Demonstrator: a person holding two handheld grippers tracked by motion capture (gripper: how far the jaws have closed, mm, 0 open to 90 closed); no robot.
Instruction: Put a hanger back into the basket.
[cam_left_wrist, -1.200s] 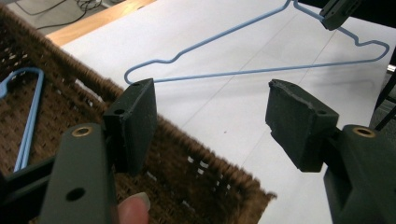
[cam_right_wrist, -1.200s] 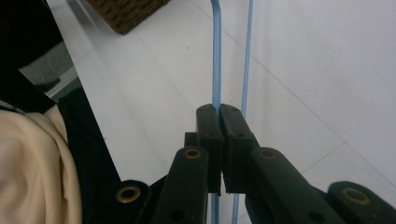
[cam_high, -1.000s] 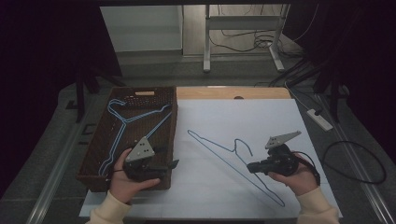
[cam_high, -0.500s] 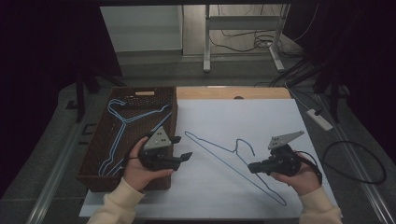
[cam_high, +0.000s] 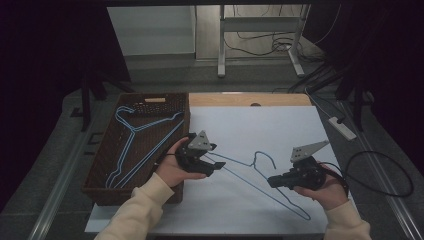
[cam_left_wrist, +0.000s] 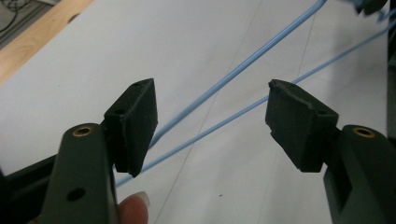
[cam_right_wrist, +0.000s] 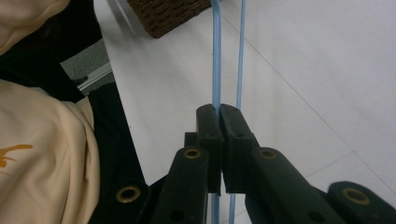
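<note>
The right gripper (cam_right_wrist: 218, 112) is clenched on one wire of a blue wire hanger (cam_high: 260, 176), its two jaws pressed together with the thin rod caught between them and the hanger's second wire running just beside them. In the high view this gripper (cam_high: 272, 181) pinches the hanger near its middle, on the side away from the wicker basket (cam_high: 107, 182).

The left gripper (cam_left_wrist: 210, 116) is released, jaws spread wide, with the hanger's two blue wires passing through the gap and lying on the white table sheet (cam_left_wrist: 70, 70) beneath; nothing is gripped yet. From above, it (cam_high: 216, 165) sits at the hanger's end nearest the basket, just beside the basket's right wall.

The hanger lies flat on the white sheet (cam_high: 280, 130), to the right of the basket and apart from it. Inside the basket another blue hanger (cam_high: 137, 142) already rests on the bottom. Judging by that, the work of putting hangers into the basket looks about halfway: one in, one held at one point, with the second grasp, the lift and the placing left.
</note>
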